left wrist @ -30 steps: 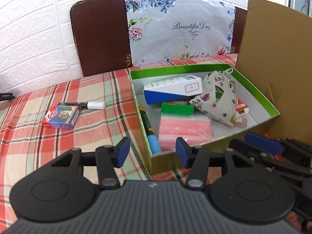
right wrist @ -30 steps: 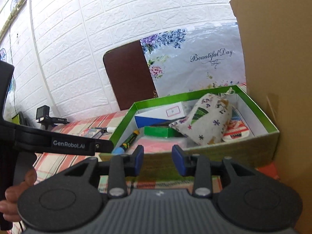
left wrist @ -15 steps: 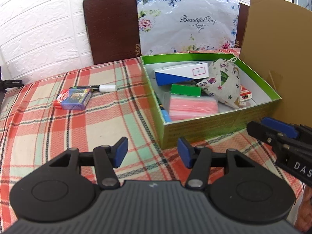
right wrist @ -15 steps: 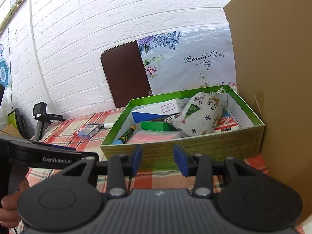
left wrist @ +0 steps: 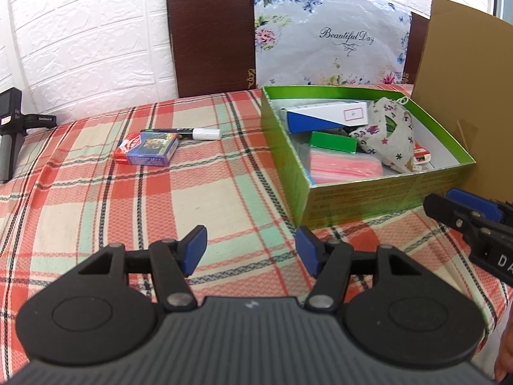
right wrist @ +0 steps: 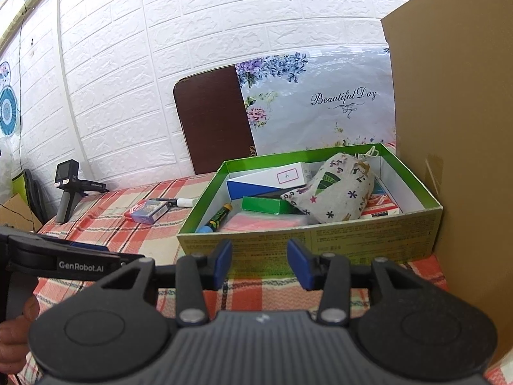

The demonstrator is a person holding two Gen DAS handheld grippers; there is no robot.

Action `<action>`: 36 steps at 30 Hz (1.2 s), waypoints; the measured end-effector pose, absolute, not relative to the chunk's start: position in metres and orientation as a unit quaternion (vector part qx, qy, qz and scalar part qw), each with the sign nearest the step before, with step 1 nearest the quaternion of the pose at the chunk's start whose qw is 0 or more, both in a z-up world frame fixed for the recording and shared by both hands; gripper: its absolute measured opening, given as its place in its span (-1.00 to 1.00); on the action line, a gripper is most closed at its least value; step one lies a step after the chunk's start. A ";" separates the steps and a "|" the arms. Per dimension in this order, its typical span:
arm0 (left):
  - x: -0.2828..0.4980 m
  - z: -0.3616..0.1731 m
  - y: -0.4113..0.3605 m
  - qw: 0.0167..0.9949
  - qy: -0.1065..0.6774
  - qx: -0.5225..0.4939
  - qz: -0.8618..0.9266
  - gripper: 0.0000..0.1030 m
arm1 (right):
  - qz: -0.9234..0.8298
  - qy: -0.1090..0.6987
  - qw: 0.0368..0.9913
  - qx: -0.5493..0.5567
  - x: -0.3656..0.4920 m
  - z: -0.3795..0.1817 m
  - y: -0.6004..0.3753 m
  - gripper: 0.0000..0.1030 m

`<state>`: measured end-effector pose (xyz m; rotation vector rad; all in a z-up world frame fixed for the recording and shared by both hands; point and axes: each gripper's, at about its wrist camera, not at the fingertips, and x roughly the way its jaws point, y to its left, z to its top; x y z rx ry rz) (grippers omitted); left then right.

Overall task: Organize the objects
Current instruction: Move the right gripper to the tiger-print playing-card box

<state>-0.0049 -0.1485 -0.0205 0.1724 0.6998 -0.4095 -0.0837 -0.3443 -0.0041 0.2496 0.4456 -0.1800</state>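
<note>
A green box [left wrist: 368, 194] [right wrist: 288, 243] on the plaid table holds a blue-white carton [left wrist: 323, 117], a patterned cloth pouch [left wrist: 389, 136] [right wrist: 340, 189], a green packet [left wrist: 333, 142], a pink bag [left wrist: 344, 168] and a marker [right wrist: 218, 218]. A card pack [left wrist: 147, 147] [right wrist: 149, 210] and a black-white marker [left wrist: 189, 133] lie on the cloth left of the box. My left gripper [left wrist: 250, 252] is open and empty, above the cloth in front of the box's left corner. My right gripper [right wrist: 259, 264] is open and empty, just before the box's front wall.
A tall cardboard panel [left wrist: 465, 96] [right wrist: 455, 128] stands right of the box. A brown board and floral sheet [left wrist: 320, 35] lean on the brick wall behind. A spare handheld gripper [left wrist: 9, 134] [right wrist: 69, 189] stands at the table's far left edge.
Both grippers have pulled back from the box, staying open. The left view has swung left, so the card pack and marker now sit nearer the middle.
</note>
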 end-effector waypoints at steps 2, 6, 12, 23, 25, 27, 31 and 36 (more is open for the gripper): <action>-0.004 -0.022 -0.145 0.916 0.341 0.082 -0.195 0.23 | -0.088 0.223 0.963 0.120 -0.083 -0.005 -0.342 -0.22; -0.001 -0.025 -0.136 0.918 0.341 0.079 -0.185 0.25 | -0.084 0.230 0.963 0.113 -0.079 -0.007 -0.335 -0.21; 0.007 -0.029 -0.120 0.921 0.344 0.074 -0.166 0.26 | -0.074 0.242 0.962 0.102 -0.072 -0.010 -0.327 -0.21; 0.028 -0.041 -0.083 0.927 0.351 0.059 -0.123 0.26 | -0.011 0.272 0.960 0.064 -0.042 -0.016 -0.284 -0.21; 0.034 -0.044 -0.072 0.928 0.352 0.053 -0.110 0.26 | 0.008 0.282 0.958 0.052 -0.035 -0.019 -0.272 -0.21; 0.042 -0.048 -0.059 0.930 0.352 0.046 -0.094 0.26 | 0.029 0.293 0.955 0.043 -0.028 -0.023 -0.258 -0.21; 0.058 -0.053 -0.026 0.936 0.347 0.031 -0.052 0.27 | 0.072 0.312 0.947 0.024 -0.010 -0.029 -0.232 -0.20; 0.075 -0.069 0.010 0.938 0.345 0.035 0.012 0.51 | 0.089 0.315 0.945 0.011 0.033 -0.036 -0.213 -0.12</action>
